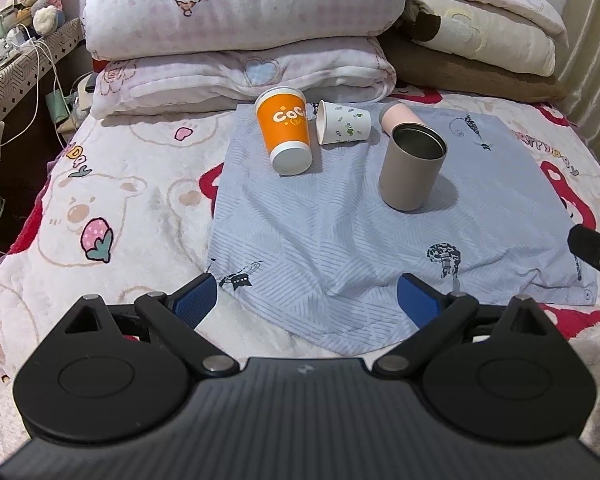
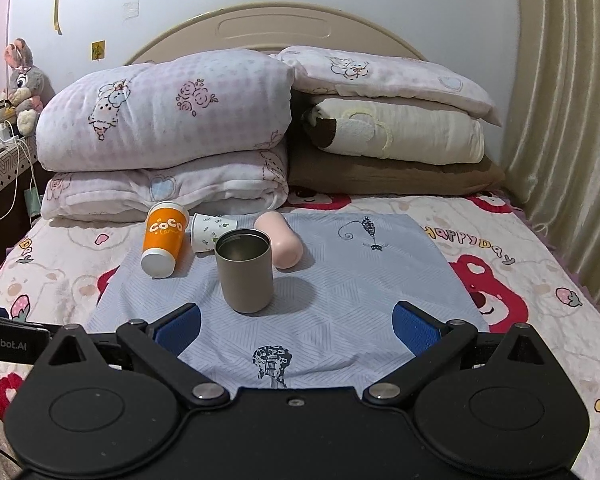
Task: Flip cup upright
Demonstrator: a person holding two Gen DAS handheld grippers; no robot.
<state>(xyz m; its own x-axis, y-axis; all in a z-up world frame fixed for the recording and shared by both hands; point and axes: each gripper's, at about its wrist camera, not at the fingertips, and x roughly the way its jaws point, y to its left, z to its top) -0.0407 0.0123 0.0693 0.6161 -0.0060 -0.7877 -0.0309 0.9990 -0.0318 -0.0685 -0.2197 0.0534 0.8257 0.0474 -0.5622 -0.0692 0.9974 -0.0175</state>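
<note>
4 cups sit on a pale blue patterned cloth spread over the bed. The grey metal cup stands straight up near the middle, mouth at the top. The orange paper cup with a white base lies tipped over at the back left — its base points toward the cameras. The small white paper cup with green prints lies on its side, mouth to the left. The pink cup lies down too, partly hidden behind the grey one. The left gripper and the right gripper both gape wide, holding nothing, near the cloth's front edge.
</note>
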